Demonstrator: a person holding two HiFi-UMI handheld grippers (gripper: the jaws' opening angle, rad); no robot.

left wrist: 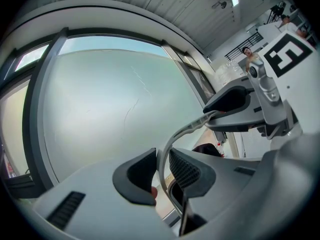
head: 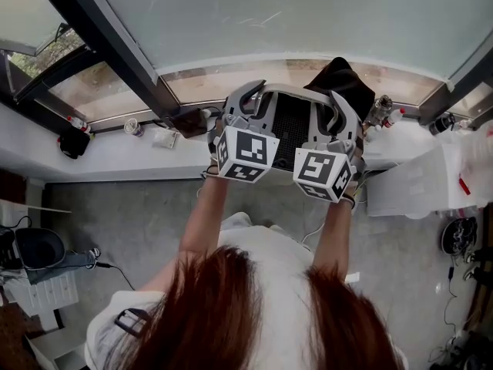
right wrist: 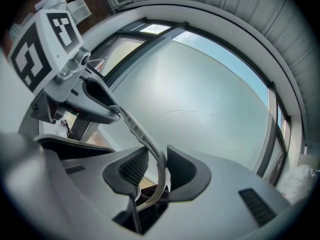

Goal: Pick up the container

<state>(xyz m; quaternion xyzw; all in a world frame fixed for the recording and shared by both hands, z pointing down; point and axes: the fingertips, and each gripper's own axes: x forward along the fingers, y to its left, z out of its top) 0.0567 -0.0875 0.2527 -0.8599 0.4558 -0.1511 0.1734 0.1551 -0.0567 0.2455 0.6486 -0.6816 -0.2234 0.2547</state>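
Now: container [head: 291, 123] held aloft; left gripper [left wrist: 160, 171] jaws, right gripper [right wrist: 159, 170] jaws each clamped on rim.

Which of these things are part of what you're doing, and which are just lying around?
In the job: grey container, left gripper and right gripper clamped on its rim.
Lying about: black cloth, small bottles, white bag.

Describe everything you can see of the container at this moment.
The container is light grey and plastic-looking, with a thin ribbed rim and a dark perforated inside. It is held in the air in front of the window, roughly level. The left tool clamps its rim on one side, the right tool on the opposite side. Nothing else visibly touches it.
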